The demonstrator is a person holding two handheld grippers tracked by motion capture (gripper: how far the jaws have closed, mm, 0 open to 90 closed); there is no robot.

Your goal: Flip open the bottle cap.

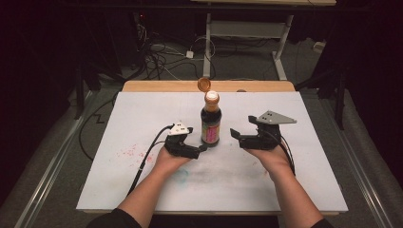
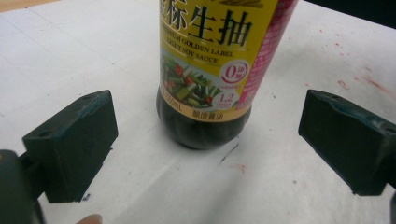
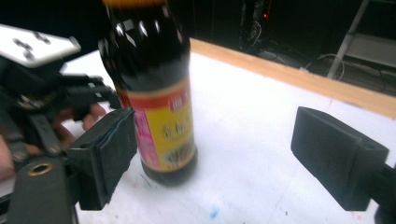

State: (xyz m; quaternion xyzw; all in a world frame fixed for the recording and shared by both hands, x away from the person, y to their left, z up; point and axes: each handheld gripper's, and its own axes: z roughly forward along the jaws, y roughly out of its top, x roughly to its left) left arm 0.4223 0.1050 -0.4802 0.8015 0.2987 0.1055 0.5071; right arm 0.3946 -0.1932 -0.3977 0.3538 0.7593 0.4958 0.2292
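A dark soy sauce bottle (image 1: pixel 210 121) with a yellow and pink label stands upright in the middle of the white board (image 1: pixel 142 114). Its orange flip cap (image 1: pixel 204 84) hangs open behind the neck. My left gripper (image 1: pixel 196 138) sits low just left of the bottle's base, open. In the left gripper view the bottle (image 2: pixel 210 70) rises ahead between the wide-apart pads (image 2: pixel 74 142), which stand clear of it. My right gripper (image 1: pixel 241 127) is open a little to the right of the bottle. In the right gripper view the bottle (image 3: pixel 154 93) stands just beyond the left pad (image 3: pixel 109 154), with my left gripper (image 3: pixel 42 102) behind it.
The white board carries faint red stains (image 1: pixel 133 153) at the left and a bluish smear near the front. A wooden table edge (image 1: pixel 161 86) runs behind the board. Cables (image 1: pixel 161 57) and a desk frame (image 1: pixel 247 33) lie on the floor beyond.
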